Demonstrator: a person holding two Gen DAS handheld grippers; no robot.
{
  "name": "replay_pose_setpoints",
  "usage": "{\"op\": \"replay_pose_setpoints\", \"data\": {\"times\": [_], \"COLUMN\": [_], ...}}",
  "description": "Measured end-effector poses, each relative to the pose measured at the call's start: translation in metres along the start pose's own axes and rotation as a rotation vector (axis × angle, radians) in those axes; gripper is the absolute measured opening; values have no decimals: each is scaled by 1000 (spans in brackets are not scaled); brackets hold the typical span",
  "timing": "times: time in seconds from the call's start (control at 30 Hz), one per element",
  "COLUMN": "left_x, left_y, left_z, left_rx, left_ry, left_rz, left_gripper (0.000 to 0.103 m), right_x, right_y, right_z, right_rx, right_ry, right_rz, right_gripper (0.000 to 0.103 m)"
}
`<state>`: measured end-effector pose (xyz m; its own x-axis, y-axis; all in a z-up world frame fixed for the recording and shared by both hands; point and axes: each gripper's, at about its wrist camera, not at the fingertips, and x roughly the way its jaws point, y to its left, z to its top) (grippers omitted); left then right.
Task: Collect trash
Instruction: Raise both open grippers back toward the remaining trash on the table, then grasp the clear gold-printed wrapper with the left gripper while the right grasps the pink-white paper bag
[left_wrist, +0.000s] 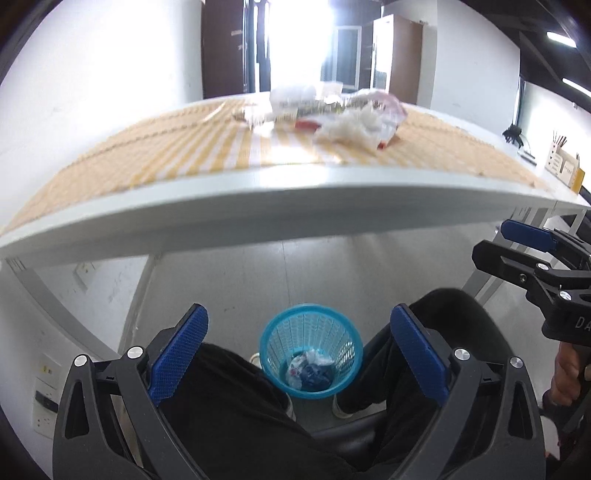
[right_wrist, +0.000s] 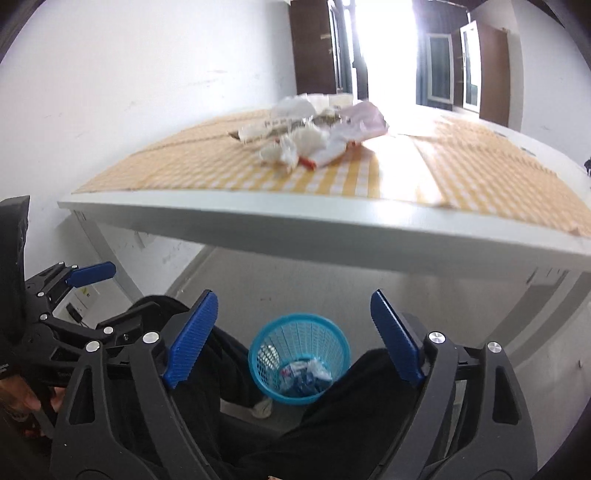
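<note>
Trash (left_wrist: 347, 118) lies heaped on the table (left_wrist: 258, 192), ahead of and above both empty, wide-open grippers, left gripper (left_wrist: 299, 354) and right gripper (right_wrist: 295, 336). It looks light, crumpled and soft; pinch a bunched fold of wrapper so it doesn't slip.

only "da" reads, on the right hand-held gripper (left_wrist: 532, 236) body (rest cut off).
</note>
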<state>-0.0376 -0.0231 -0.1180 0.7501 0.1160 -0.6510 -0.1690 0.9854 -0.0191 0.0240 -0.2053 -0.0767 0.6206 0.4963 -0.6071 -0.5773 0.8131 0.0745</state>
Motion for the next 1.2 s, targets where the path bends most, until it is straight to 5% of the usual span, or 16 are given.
{"op": "replay_pose_setpoints", "data": {"times": [0.53, 1.2], "left_x": [6, 102], "left_y": [11, 63], "left_z": [73, 191], "left_rx": [-8, -136], "left_ry": [-95, 0], "left_rz": [-9, -75], "left_gripper": [97, 97], "right_x": [7, 81], "right_y": [-18, -87], "right_z": [73, 173], "right_rx": [28, 118], "right_ry": [-115, -45], "right_rz": [-31, -77], "right_gripper": [93, 91]}}
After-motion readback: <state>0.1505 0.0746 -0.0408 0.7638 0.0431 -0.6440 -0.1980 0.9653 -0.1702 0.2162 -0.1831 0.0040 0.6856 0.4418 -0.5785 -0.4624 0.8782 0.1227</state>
